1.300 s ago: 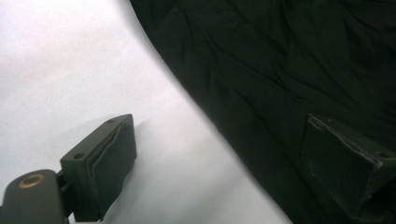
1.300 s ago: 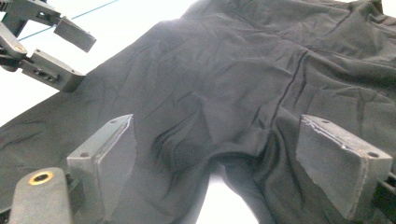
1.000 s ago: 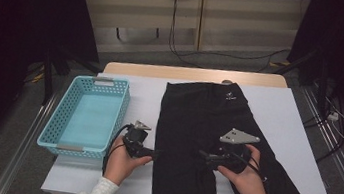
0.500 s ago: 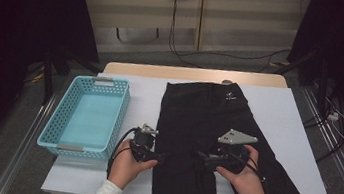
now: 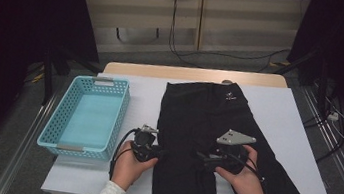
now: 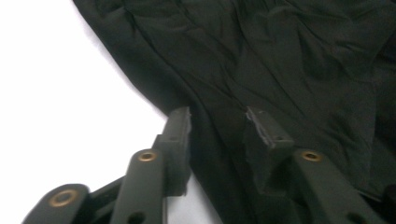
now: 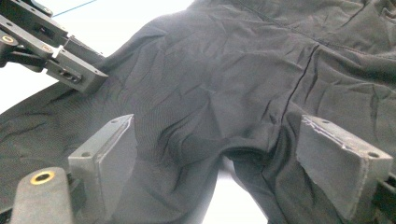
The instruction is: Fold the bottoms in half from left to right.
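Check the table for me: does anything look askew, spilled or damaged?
Nothing spilled or damaged. The black fabric shorts lie flat but wrinkled, their right leg splaying towards the white table's edge. The light blue plastic basket sits squarely at the left.

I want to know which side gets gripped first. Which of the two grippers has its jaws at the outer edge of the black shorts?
The left gripper: its jaws, just closing, straddle the black fabric shorts' outer edge beside the white table. The right gripper gapes over the crotch.

shorts (image 5: 211, 127) lie flat on table (image 5: 303, 119) centre, waist at far edge; basket (image 5: 87, 116) on table to their left; left gripper (image 5: 155, 151) at shorts' near left edge, right gripper (image 5: 202, 157) over the middle
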Action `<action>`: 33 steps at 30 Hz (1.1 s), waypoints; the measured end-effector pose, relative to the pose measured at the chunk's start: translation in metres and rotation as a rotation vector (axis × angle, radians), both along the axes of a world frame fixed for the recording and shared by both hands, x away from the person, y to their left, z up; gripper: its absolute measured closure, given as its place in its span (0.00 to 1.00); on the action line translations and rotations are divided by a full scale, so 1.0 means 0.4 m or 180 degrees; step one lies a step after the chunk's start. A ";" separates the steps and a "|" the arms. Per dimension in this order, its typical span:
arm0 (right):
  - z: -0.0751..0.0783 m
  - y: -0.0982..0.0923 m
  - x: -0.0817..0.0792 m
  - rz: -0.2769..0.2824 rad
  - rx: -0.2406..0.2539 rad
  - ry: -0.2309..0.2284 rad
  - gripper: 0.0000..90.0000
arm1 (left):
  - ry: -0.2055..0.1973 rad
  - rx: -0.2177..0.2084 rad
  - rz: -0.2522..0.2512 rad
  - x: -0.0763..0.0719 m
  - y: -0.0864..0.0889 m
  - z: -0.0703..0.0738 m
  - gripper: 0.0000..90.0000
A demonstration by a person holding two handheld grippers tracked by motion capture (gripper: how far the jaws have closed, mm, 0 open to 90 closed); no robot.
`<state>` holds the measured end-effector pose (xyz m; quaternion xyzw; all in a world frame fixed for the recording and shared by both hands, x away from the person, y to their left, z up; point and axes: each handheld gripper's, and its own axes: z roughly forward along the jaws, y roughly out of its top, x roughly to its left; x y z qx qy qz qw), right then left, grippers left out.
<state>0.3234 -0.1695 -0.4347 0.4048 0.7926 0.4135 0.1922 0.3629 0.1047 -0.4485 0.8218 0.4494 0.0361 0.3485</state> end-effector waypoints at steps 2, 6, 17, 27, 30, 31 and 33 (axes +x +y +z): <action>0.000 0.001 0.000 0.0004 0.0000 -0.0002 0.14 | 0.0017 -0.0023 0.0002 0.000 0.000 -0.001 0.74; 0.000 0.001 0.000 0.0005 -0.0003 -0.0002 0.14 | 0.0038 -0.0059 -0.0031 -0.002 -0.006 -0.002 0.76; -0.001 -0.002 -0.001 0.0023 -0.0005 -0.0002 0.14 | 0.0032 -0.0048 -0.0061 -0.007 -0.005 0.002 0.70; 0.001 -0.003 0.000 0.0013 0.0003 -0.0007 0.14 | 0.0073 -0.0045 0.0039 -0.032 0.024 0.003 0.62; 0.000 0.002 0.001 0.0031 -0.0009 -0.0001 0.14 | 0.0135 -0.0168 0.0076 -0.031 0.019 -0.002 0.68; -0.001 0.004 0.001 0.0035 -0.0012 0.0005 0.14 | 0.0154 -0.0204 0.0081 -0.030 0.019 -0.005 0.74; -0.002 0.008 0.001 0.0036 -0.0027 0.0009 0.14 | 0.0144 -0.0196 0.0089 -0.028 0.017 -0.008 0.83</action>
